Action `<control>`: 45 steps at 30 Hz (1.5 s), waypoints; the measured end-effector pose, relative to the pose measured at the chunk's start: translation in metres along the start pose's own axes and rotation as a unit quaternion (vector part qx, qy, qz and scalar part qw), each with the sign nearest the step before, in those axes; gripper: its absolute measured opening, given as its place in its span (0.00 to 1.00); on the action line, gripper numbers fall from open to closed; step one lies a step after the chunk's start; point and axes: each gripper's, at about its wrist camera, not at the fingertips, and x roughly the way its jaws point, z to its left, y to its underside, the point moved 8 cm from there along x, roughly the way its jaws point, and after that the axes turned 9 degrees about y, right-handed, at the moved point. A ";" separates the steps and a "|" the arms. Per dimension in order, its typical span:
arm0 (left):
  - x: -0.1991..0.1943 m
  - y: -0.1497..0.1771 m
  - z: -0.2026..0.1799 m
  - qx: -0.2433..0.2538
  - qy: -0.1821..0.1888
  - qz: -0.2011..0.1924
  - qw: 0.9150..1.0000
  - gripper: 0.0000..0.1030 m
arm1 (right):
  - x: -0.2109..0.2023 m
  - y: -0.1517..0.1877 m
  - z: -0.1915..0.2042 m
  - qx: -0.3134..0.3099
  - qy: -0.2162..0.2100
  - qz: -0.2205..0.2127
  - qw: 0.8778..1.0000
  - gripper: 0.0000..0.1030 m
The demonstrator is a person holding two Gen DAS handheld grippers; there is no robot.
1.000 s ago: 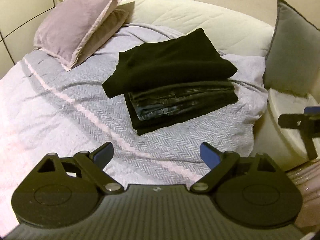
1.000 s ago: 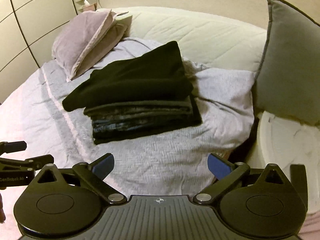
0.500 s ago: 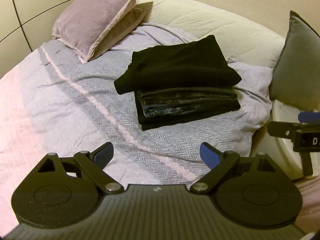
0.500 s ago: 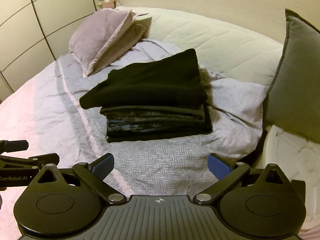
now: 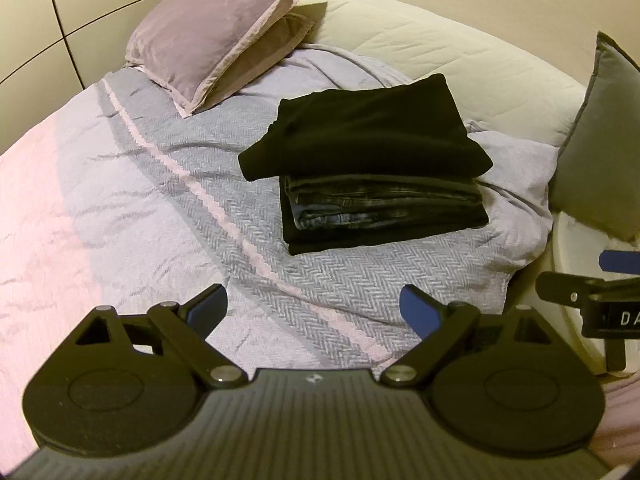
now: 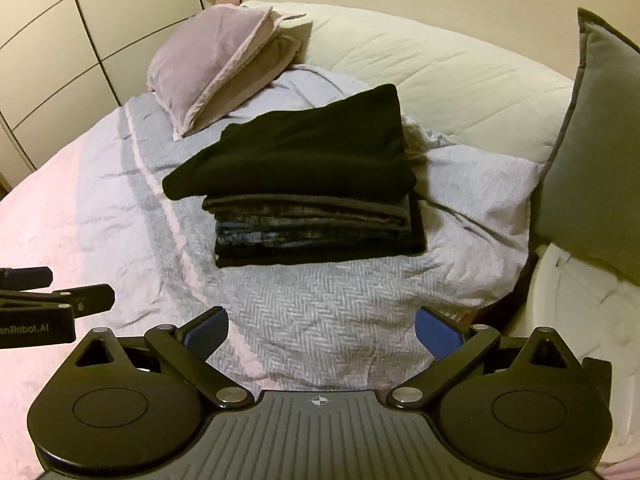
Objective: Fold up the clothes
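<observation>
A stack of folded dark clothes (image 5: 380,196) lies on the bed's grey herringbone blanket (image 5: 340,280); it also shows in the right wrist view (image 6: 312,216). A black folded garment (image 5: 360,128) tops the stack, with folded jeans (image 5: 380,212) under it. My left gripper (image 5: 314,306) is open and empty, held back from the stack over the blanket. My right gripper (image 6: 322,330) is open and empty too, also short of the stack. Each gripper shows at the edge of the other's view, the right one (image 5: 592,304) and the left one (image 6: 48,304).
Two mauve pillows (image 5: 216,36) lean at the head of the bed. A grey cushion (image 6: 596,140) stands at the right on a white surface (image 6: 580,320). A padded cream headboard (image 6: 440,68) curves behind. Wardrobe doors (image 6: 60,40) are at the left.
Both grippers have drawn back and swung a little, so the stack sits further right and further away in view. The clothes have not moved. Both jaws stay open.
</observation>
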 end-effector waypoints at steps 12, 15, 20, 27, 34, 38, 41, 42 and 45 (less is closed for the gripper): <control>0.006 0.004 -0.007 -0.002 0.010 0.007 1.000 0.88 | 0.002 0.005 0.002 -0.009 0.003 0.007 1.000 0.99; 0.008 0.005 -0.007 -0.007 0.013 0.010 1.000 0.88 | 0.003 0.005 0.003 -0.012 0.005 0.010 1.000 0.99; 0.010 0.007 -0.004 -0.017 0.014 0.013 1.000 0.88 | 0.003 0.003 0.005 -0.019 0.009 0.011 1.000 0.99; 0.014 0.007 -0.008 -0.006 0.009 0.019 1.000 0.88 | 0.006 0.004 0.005 -0.018 0.009 0.015 1.000 0.99; 0.018 0.005 -0.011 0.001 0.007 0.022 1.000 0.89 | 0.007 0.002 0.004 -0.019 0.007 0.015 1.000 0.99; 0.019 0.004 -0.012 0.003 0.004 0.023 1.000 0.89 | 0.007 0.000 0.005 -0.020 0.005 0.013 1.000 0.99; 0.020 0.004 -0.013 0.003 0.003 0.022 1.000 0.89 | 0.007 -0.002 0.006 -0.021 0.003 0.012 1.000 0.99; 0.020 0.003 -0.013 0.002 0.003 0.022 1.000 0.89 | 0.007 -0.002 0.006 -0.021 0.003 0.011 1.000 0.99; 0.021 0.002 -0.013 0.002 0.002 0.022 1.000 0.89 | 0.007 -0.004 0.005 -0.022 0.002 0.010 1.000 0.99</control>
